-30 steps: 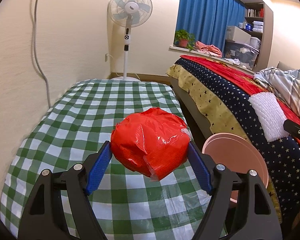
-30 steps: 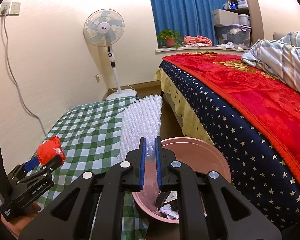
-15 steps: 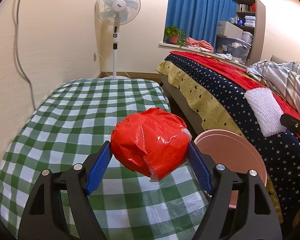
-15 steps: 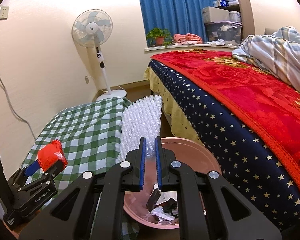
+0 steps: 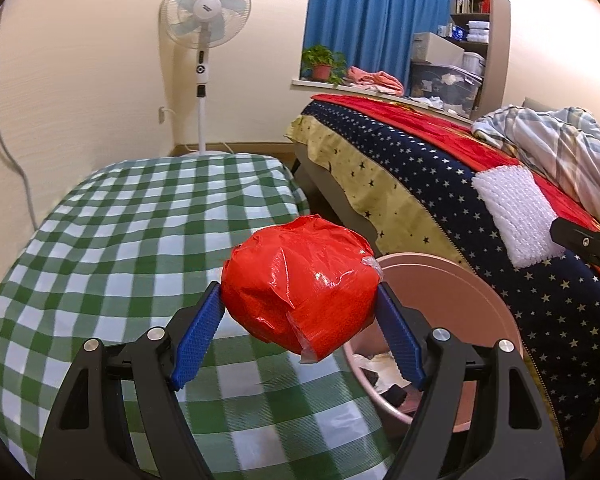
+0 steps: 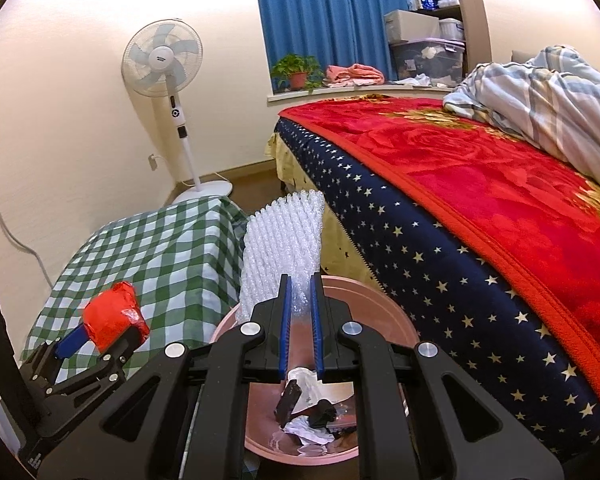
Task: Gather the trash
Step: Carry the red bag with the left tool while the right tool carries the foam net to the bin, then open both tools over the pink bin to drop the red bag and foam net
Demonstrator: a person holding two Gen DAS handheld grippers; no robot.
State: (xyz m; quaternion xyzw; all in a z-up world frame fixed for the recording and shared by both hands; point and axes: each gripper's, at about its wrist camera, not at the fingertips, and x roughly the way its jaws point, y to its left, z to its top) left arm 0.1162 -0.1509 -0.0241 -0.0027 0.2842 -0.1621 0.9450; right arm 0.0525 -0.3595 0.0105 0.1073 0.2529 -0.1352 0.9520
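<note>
Both jaws grip trash: left gripper (image 5: 300,320) clamps a crumpled red plastic wrapper (image 5: 300,288), right gripper (image 6: 300,320) pinches white bubble wrap (image 6: 282,240) above the round pink bin (image 6: 404,328). Fan (image 6: 162,58) lettering unreadable.

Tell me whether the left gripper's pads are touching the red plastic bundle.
Touching. The left wrist view shows both blue pads pressed against opposite sides of the red plastic bundle, which the left gripper holds clear of the checkered cloth.
</note>
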